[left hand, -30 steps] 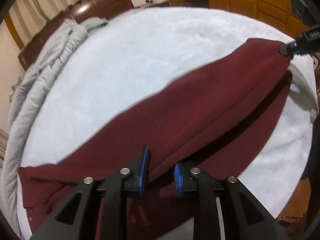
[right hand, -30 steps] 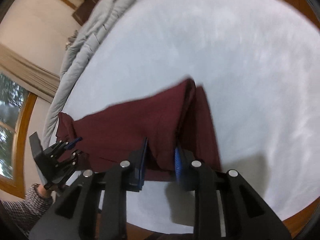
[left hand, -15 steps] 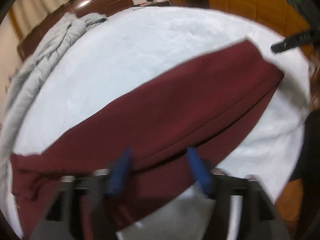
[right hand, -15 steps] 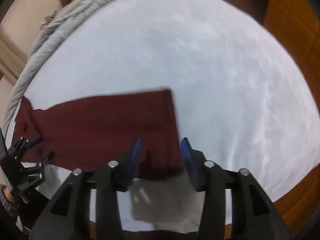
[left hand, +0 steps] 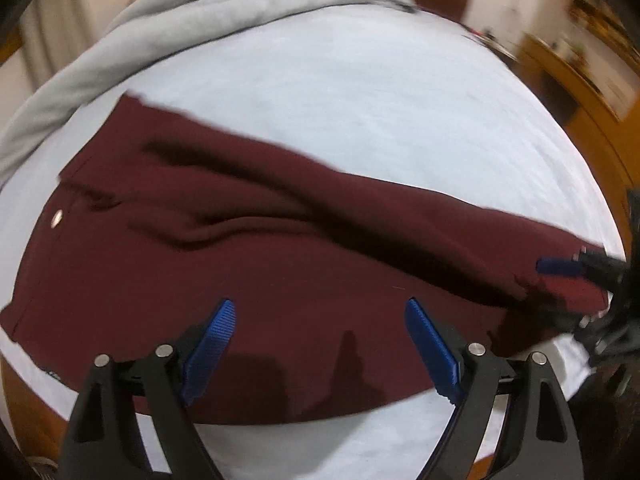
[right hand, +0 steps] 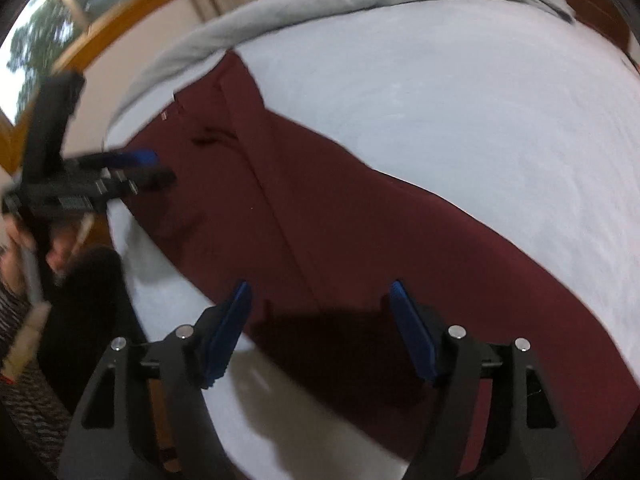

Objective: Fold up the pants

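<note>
Dark red pants [left hand: 248,264] lie folded lengthwise on the white bed cover, waist with a metal button [left hand: 58,216] at the left, leg ends at the right. My left gripper [left hand: 320,344] is open and empty, just above the near edge of the pants. In the right wrist view the pants [right hand: 360,232] run from upper left to lower right. My right gripper [right hand: 320,328] is open and empty above the leg part. The right gripper also shows at the leg end in the left wrist view [left hand: 580,276]. The left gripper shows near the waist in the right wrist view [right hand: 132,168].
A rumpled grey duvet [left hand: 192,12] lies along the far side of the bed [left hand: 380,92]. Wooden furniture [left hand: 580,92] stands at the right. A window with a wooden frame [right hand: 60,40] is at the upper left of the right wrist view.
Both grippers have let go of the pants and opened wide. The pants now lie flat on the bed. Both cameras have swung to new viewing angles.
</note>
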Motion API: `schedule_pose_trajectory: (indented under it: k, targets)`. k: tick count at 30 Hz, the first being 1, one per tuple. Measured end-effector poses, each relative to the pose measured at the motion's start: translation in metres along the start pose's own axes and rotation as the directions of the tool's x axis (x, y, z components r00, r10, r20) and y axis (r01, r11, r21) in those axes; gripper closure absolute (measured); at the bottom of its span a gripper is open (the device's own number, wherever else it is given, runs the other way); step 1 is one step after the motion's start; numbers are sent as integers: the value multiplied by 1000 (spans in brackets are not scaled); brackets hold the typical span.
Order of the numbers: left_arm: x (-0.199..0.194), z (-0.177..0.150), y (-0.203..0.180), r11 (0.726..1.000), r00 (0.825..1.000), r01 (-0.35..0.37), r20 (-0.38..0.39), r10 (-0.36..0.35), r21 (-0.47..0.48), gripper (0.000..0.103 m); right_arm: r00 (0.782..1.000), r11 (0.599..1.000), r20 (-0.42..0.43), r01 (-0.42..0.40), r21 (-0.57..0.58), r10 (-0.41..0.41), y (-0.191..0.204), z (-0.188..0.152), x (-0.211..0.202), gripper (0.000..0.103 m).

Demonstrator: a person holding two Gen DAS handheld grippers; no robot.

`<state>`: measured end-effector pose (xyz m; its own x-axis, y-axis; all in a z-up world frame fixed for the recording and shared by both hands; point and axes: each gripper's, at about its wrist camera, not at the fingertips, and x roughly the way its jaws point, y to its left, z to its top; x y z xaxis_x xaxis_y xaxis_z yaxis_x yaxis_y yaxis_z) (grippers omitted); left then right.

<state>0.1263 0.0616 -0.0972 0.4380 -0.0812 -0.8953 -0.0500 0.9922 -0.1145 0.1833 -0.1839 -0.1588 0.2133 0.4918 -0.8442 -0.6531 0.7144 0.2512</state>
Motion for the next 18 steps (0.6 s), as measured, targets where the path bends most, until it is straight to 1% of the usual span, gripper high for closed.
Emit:
schedule_pose_trajectory:
  k: [2, 4, 5, 6, 7, 8, 9, 10, 14, 16, 18]
  targets:
    - [5, 4, 15, 999, 1000, 3, -10, -3, -47, 16, 999, 999, -17, 35, -24, -35, 4, 8, 15, 32]
    - [9, 4, 27, 997, 1000, 9, -24, -11, -73, 16, 999, 1000, -53, 9, -19, -10, -1, 16, 29, 53]
    - [13, 6, 32, 996, 999, 5, -35, -8, -90, 16, 997, 1000, -77, -8, -7, 7, -4, 17, 35, 73]
    - [16, 7, 37, 995, 999, 5, -41, -9, -100, 16, 996, 1000, -87, -17, 1, 17, -7, 23, 38, 84]
    - [14, 3, 43, 994, 999, 9, -44, -14, -107, 16, 995, 1000, -92, -22, 3, 22, -7, 21, 38, 88]
    - [15, 7, 47, 993, 999, 11, -46, -17, -119, 16, 995, 1000, -93, -26, -4, 25, -9, 19, 34, 92]
    - [13, 10, 49, 992, 999, 14, -43, -19, -128, 16, 996, 999, -83, -41, -18, 39, -8, 18, 30, 93]
    - [12, 5, 48, 991, 999, 17, -41, -23, -132, 16, 996, 998, -72, -52, -22, 51, 1, 14, 23, 94]
    - [7, 25, 54, 988, 998, 26, -46, -34, -152, 16, 994, 993, -13, -110, -40, 110, 7, 2, -5, 94]
    - [8, 41, 54, 987, 998, 9, -57, -19, -160, 16, 990, 988, -21, -139, -68, 138, 15, -6, -5, 94]
    - [11, 54, 54, 987, 997, 5, -72, -17, -160, 16, 987, 986, -64, -153, -70, 149, 18, -14, 9, 94]
